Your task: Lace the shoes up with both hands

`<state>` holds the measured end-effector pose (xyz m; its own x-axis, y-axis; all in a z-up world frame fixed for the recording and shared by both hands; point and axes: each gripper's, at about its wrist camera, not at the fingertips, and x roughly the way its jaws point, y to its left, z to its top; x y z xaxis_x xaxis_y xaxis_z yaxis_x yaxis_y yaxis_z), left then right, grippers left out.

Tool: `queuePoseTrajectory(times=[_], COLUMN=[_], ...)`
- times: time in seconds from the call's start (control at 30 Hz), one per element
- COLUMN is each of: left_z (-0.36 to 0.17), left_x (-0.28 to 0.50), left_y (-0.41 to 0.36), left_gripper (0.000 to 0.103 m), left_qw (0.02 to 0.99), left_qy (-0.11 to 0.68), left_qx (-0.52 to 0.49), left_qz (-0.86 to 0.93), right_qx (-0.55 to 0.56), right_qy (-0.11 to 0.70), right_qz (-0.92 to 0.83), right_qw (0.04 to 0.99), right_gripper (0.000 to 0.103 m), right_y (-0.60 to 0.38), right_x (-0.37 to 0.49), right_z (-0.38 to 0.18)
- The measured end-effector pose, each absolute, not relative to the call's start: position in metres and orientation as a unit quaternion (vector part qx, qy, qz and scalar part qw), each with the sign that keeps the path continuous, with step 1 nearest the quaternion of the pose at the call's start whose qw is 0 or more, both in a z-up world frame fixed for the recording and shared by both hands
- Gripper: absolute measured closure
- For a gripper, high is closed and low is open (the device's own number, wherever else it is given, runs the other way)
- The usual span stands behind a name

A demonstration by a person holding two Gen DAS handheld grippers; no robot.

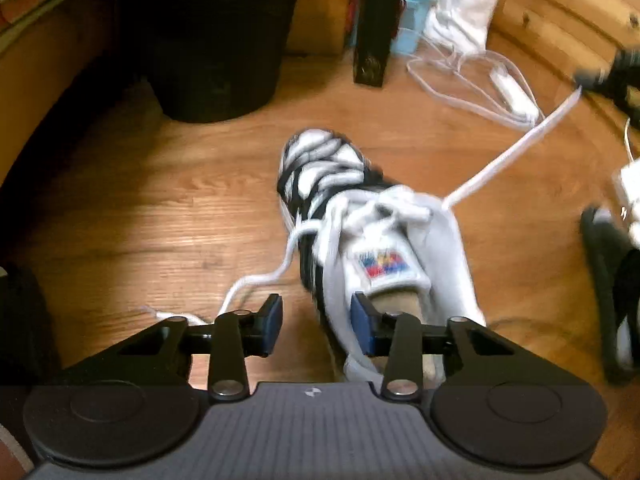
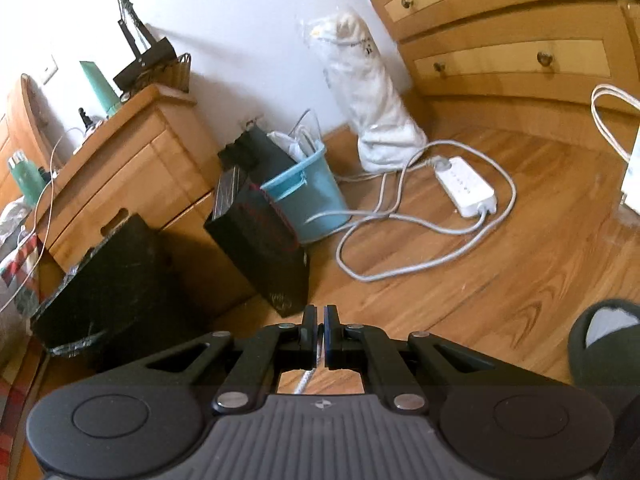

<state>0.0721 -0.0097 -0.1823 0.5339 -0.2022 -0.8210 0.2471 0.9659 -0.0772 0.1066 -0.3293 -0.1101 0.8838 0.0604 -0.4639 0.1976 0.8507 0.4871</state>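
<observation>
The soft, limp white shoelace (image 1: 516, 148) is best pinched near its tip, as the right hand-held gripper (image 2: 323, 326) clamps it, while the left hand-held gripper (image 1: 316, 322) gapes over the sneaker (image 1: 360, 216).

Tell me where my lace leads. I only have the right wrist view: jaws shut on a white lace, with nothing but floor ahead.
Observer: From the right gripper the lace runs straight down to the upper eyelets of the shoe.
Operator: And the other end?
Observer: The other lace end lies slack on the floor, left of the shoe in the left wrist view.
Operator: Is the left gripper holding it?
Observer: No. The left gripper is open over the shoe's collar and grips nothing.
</observation>
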Motion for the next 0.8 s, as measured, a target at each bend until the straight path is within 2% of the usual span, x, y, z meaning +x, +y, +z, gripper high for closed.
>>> queuePoseTrajectory(times=[0.2,0.3,0.47,0.53,0.7,0.8], left_z=[-0.182,-0.184,-0.183,-0.183,-0.182,-0.181], left_x=[0.07,0.069,0.068,0.067,0.068,0.064], left_y=[-0.016,-0.011,-0.011,-0.013,-0.009,-0.01], left_gripper=[0.064,0.064,0.064,0.064,0.063,0.063], left_qw=[0.875,0.875,0.875,0.876,0.875,0.877], left_qy=[0.466,0.468,0.468,0.466,0.471,0.467], left_qx=[0.044,0.027,0.024,0.03,0.004,0.003], left_qz=[-0.123,-0.118,-0.122,-0.123,-0.113,-0.115], right_qx=[0.264,0.281,0.305,0.292,0.237,0.132], right_qy=[0.235,0.23,0.254,0.26,0.306,0.328], right_qz=[-0.046,-0.069,-0.042,-0.004,0.09,0.172], right_qw=[0.934,0.929,0.917,0.921,0.918,0.919], right_gripper=[0.099,0.103,0.102,0.102,0.091,0.09], right_y=[-0.334,-0.347,-0.358,-0.345,-0.295,-0.249], right_x=[0.107,0.105,0.112,0.11,0.111,0.106], right_z=[-0.109,-0.108,-0.114,-0.116,-0.125,-0.122])
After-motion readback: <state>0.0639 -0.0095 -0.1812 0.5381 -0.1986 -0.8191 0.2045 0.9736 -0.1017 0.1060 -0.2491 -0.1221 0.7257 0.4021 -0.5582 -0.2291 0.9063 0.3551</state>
